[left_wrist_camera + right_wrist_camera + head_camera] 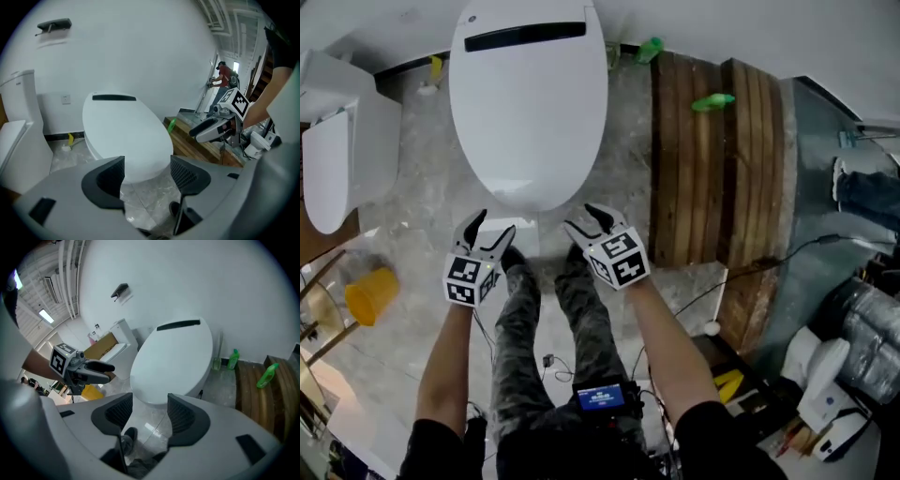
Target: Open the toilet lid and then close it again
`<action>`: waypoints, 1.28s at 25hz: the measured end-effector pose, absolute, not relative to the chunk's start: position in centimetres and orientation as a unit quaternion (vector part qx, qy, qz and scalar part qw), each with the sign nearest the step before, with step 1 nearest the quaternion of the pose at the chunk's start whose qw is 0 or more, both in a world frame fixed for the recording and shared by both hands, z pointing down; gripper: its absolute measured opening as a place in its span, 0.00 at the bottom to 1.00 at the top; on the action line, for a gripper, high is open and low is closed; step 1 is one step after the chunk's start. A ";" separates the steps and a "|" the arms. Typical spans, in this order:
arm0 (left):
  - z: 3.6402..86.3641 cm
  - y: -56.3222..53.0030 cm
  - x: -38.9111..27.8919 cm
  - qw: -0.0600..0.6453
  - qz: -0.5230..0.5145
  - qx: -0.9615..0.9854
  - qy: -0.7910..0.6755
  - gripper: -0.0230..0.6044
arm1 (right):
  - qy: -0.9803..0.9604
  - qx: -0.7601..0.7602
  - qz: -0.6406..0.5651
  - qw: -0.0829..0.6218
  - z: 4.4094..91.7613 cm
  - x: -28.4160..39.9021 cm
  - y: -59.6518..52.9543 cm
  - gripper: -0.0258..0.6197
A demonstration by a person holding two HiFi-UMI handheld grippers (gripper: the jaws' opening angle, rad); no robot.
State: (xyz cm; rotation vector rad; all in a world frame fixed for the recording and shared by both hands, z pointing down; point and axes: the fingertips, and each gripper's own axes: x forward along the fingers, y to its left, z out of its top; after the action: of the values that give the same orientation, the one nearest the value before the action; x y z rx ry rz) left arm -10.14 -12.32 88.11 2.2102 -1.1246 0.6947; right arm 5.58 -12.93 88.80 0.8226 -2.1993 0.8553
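The white toilet has its lid down flat, a dark bar near the hinge end. My left gripper hangs just short of the lid's front edge, a little to its left, jaws open and empty. My right gripper is level with it at the front edge's right side, also open with nothing between its fingers. In the left gripper view the lid shows past the open left gripper, apart from it. In the right gripper view the lid lies beyond the open right gripper, untouched.
A second white toilet stands at the left, with a yellow cup on the floor near it. Stacked wooden boards with a green bottle lie at the right. My legs and shoes are below the grippers. A distant person is by the wall.
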 end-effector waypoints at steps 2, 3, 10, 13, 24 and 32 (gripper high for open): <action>92.5 -12.2 -10.3 0.292 0.274 0.818 -0.414 0.52 | -0.833 0.301 0.325 0.332 92.6 5.1 -12.6 0.39; 94.4 -12.1 -10.5 0.299 0.283 0.814 -0.410 0.53 | -0.832 0.298 0.323 0.340 94.3 5.0 -12.7 0.39; 101.4 -12.5 -10.5 0.291 0.328 0.812 -0.385 0.54 | -0.827 0.273 0.292 0.395 101.3 5.3 -14.0 0.39; 101.5 -13.5 -10.3 0.282 0.325 0.819 -0.380 0.55 | -0.838 0.257 0.278 0.394 101.6 5.4 -14.5 0.39; 98.3 -13.2 -10.1 0.296 0.326 0.815 -0.377 0.54 | -0.841 0.257 0.286 0.380 98.2 5.5 -14.4 0.39; 89.3 -12.8 -10.1 0.311 0.282 0.828 -0.372 0.55 | -0.852 0.252 0.273 0.369 89.3 5.7 -14.3 0.36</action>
State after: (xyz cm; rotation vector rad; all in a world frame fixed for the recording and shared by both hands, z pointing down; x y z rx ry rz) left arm -10.11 -12.81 89.26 2.1859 -0.9815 0.7454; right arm 5.71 -14.27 89.35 0.6481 -2.1874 0.7002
